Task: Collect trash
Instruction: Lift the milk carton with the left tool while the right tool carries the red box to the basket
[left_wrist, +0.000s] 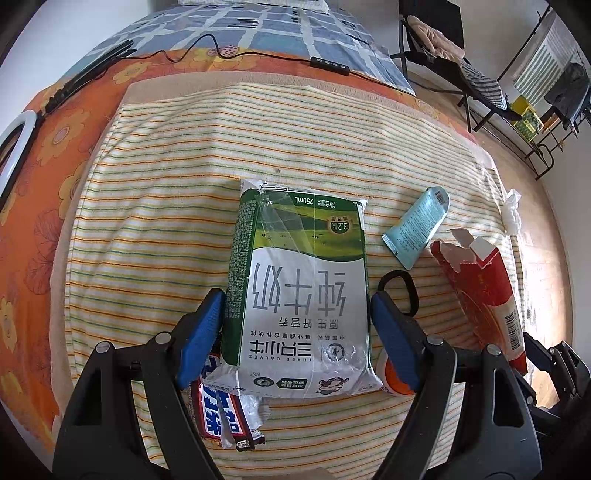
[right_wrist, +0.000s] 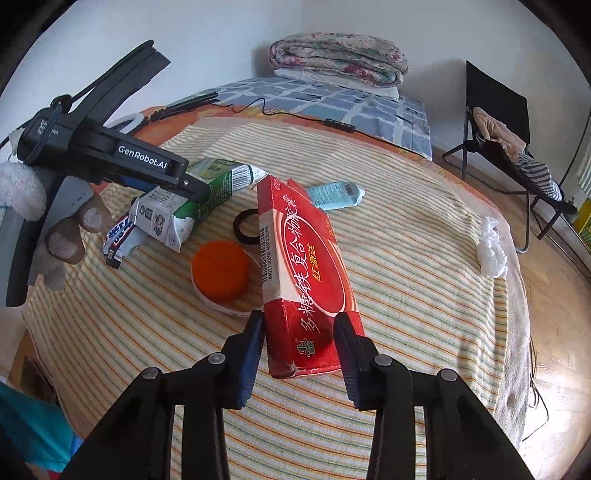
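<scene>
My left gripper (left_wrist: 297, 328) is shut on a green and white milk carton (left_wrist: 303, 291), which is lifted and tilted above the striped cloth; the carton also shows in the right wrist view (right_wrist: 192, 199). My right gripper (right_wrist: 300, 341) is shut on a red medicine box (right_wrist: 306, 280) with a torn top, also seen in the left wrist view (left_wrist: 487, 295). On the cloth lie a snack wrapper (left_wrist: 229, 421), an orange-lidded jar (right_wrist: 221, 277), a black ring (right_wrist: 245, 229), a light blue tube (left_wrist: 417, 225) and crumpled white tissue (right_wrist: 491, 247).
The striped cloth (right_wrist: 406, 295) covers a table next to a bed with a blue checked sheet (left_wrist: 258, 26) and folded quilts (right_wrist: 340, 59). A black cable (left_wrist: 258, 55) lies behind. A folding chair (right_wrist: 495, 122) stands at the right on the floor.
</scene>
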